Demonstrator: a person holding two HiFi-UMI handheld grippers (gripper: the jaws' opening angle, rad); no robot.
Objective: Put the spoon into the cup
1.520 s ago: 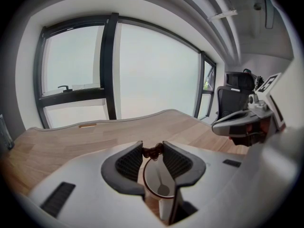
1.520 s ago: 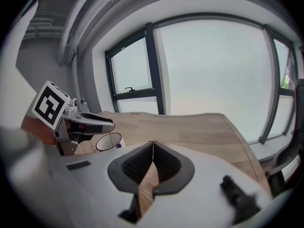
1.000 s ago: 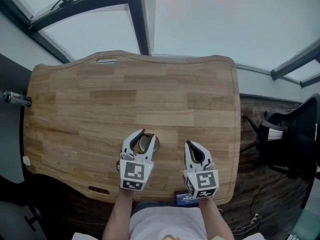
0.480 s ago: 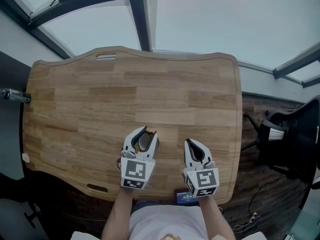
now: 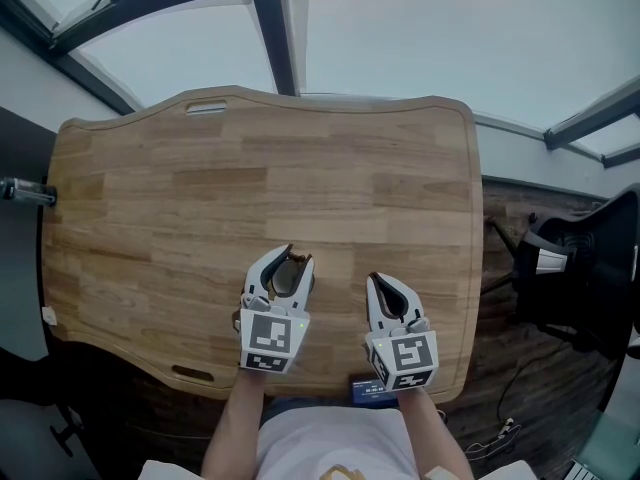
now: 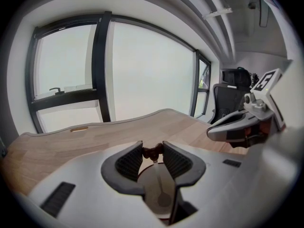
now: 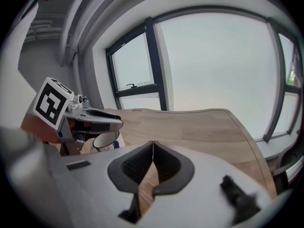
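Note:
A small pale cup (image 5: 291, 281) sits in the hollow between the jaws of my left gripper (image 5: 298, 257), which is shut on it near the table's front edge. Inside the cup (image 6: 148, 186) lies the spoon (image 6: 157, 177), its bowl at the bottom and its brown end at the far rim between the fingertips of the left gripper (image 6: 153, 149). My right gripper (image 5: 374, 279) rests a little to the right, shut and empty, its tips touching (image 7: 152, 143). From the right gripper view the cup's oval rim (image 7: 105, 139) shows under the left gripper (image 7: 108, 123).
The wooden table (image 5: 300, 168) stretches bare ahead to a slot handle (image 5: 205, 108) at its far edge. A black office chair (image 5: 585, 268) stands off the right side. A small blue object (image 5: 372, 391) lies at the front edge. Large windows are behind.
Both grippers and the cup keep their places; only the head view has shifted slightly.

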